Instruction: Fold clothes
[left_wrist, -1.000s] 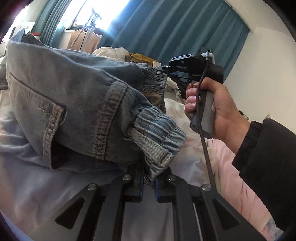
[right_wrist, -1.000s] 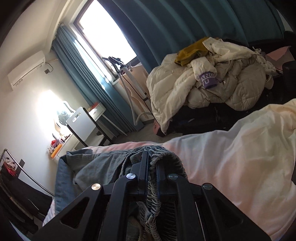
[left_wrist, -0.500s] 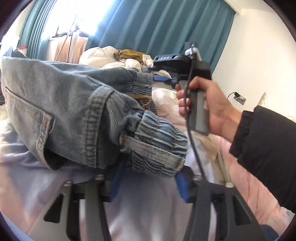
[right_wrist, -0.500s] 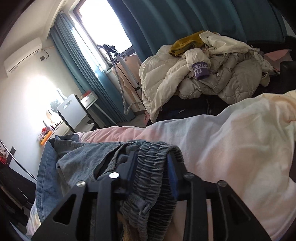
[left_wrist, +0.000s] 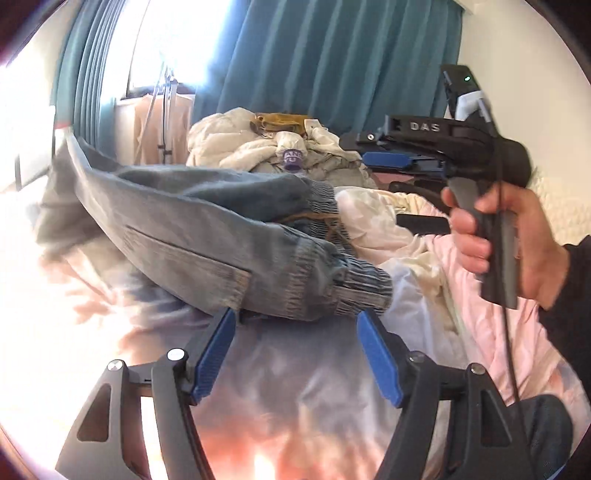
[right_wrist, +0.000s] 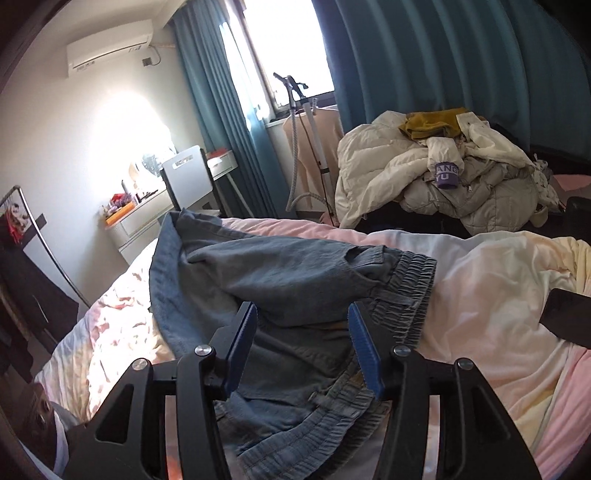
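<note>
Both grippers have let go of the faded blue denim trousers with the elasticated waistband (right_wrist: 295, 280) and drawn back from them since a second ago, when each was clamped on the waistband. Left gripper (left_wrist: 295, 354): blue-padded jaws opening, standing wide, with only the pale pink and white bedsheet (left_wrist: 295, 387) between them; the waistband end lies just beyond the tips, untouched. Right gripper (right_wrist: 301, 343): jaws opening, about half spread, above the denim with no pad pressing on it. Right hand (left_wrist: 517, 251), in a dark sleeve, grips that tool's handle, as the left wrist view shows. Trousers lie folded across the bed, waistband toward the grippers, legs running away toward the window. Behind them sits a heap of cream quilted jackets (right_wrist: 443, 184) before teal curtains (right_wrist: 443, 55).
</note>
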